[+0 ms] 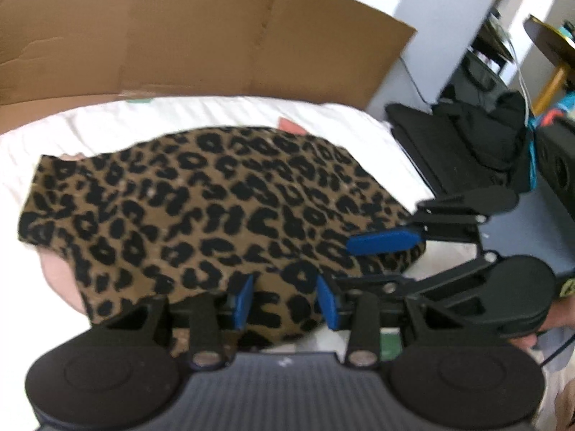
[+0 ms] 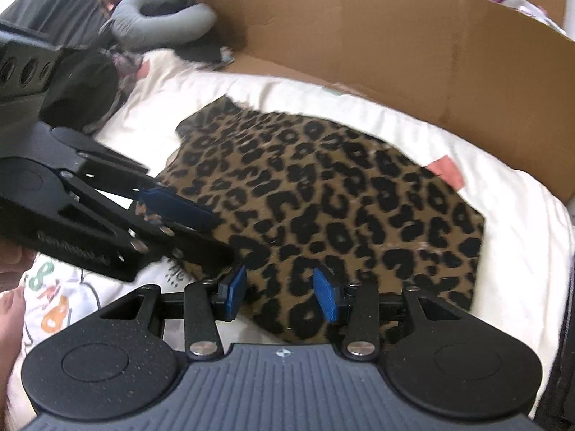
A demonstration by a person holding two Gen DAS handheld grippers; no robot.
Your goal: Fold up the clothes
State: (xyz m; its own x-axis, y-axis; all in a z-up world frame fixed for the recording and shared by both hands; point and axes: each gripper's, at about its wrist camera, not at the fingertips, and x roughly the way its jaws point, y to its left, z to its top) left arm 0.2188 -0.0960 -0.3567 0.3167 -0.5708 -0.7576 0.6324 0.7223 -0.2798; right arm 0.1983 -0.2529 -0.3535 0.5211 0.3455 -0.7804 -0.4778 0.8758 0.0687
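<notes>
I am in the middle of folding a leopard-print top [image 1: 215,212] that lies spread on a white bed sheet [image 1: 107,122]. My left gripper [image 1: 284,300] sits at the near edge of the top, and its blue fingers [image 1: 244,300] stand partly apart with spotted cloth lying between them. I cannot tell if they pinch the cloth or only rest over it. My right gripper [image 2: 280,294] is at the near edge too, just beside the left one, and its fingers [image 2: 329,296] also stand partly apart over the cloth; again I cannot tell if they hold it. I think the step in hand is taking the near edge with both grippers, so that I can fold it over the rest of the top. Next I need a sure hold on both sides of the edge, and then I should lift both sides together and lay the edge down flat and even, away from me. The two grippers are very close, so they could bump each other. A big cardboard sheet [image 2: 395,36] stands up at the far side of the bed, so I should not reach too far. A grey pillow [image 2: 161,14] and dark clothes [image 2: 82,97] lie off to the side, well apart from the top. A small pink piece [image 2: 445,170] peeks out from under the top's far edge.
</notes>
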